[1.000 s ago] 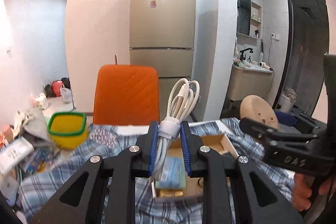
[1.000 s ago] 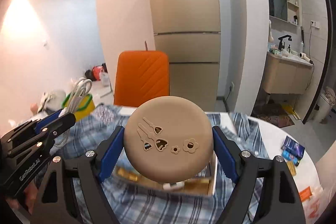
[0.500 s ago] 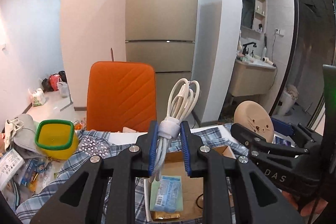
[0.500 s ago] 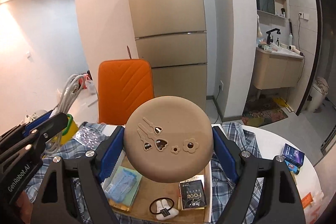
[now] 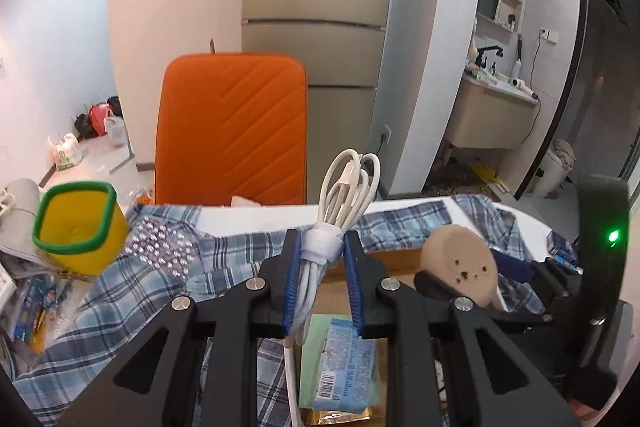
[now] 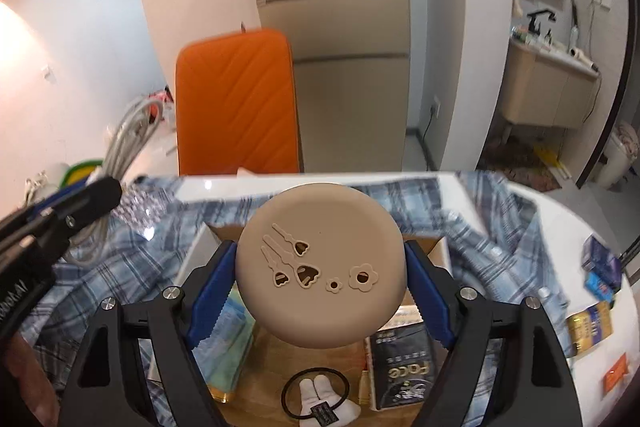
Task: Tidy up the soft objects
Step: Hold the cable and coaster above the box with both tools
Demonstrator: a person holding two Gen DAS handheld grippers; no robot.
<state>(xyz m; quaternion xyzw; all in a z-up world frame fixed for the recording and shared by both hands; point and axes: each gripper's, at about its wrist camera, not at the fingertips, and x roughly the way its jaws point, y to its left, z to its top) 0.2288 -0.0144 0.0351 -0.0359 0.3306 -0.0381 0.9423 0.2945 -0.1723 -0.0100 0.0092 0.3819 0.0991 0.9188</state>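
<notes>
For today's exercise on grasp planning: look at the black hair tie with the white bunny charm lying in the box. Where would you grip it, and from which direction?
Grip the hair tie at its white bunny charm, coming straight down from above. The thin black loop lies flat on the cardboard box floor, giving fingers little to catch, while the padded charm stands a bit proud. The black packet sits close on its right.

The cable bundle (image 5: 320,267) sat between the left gripper's (image 5: 321,269) fingers (image 5: 291,279) and stuck up past their tips. The round pad (image 6: 320,273) sat between the right gripper's (image 6: 319,287) fingers (image 6: 210,291). Below both pairs of fingers lay the box (image 6: 276,359), on the shirt (image 5: 132,299) that was spread over the surface (image 6: 576,223). In the box, a packet (image 5: 348,367) lay under the left fingers, a hair tie (image 6: 315,401) under the pad, and a small book (image 6: 402,367) just right of it. The cup (image 5: 78,227) was far left of the fingers. The chair (image 5: 232,131) stood behind the surface, and the fridge (image 5: 316,27) behind the chair.
</notes>
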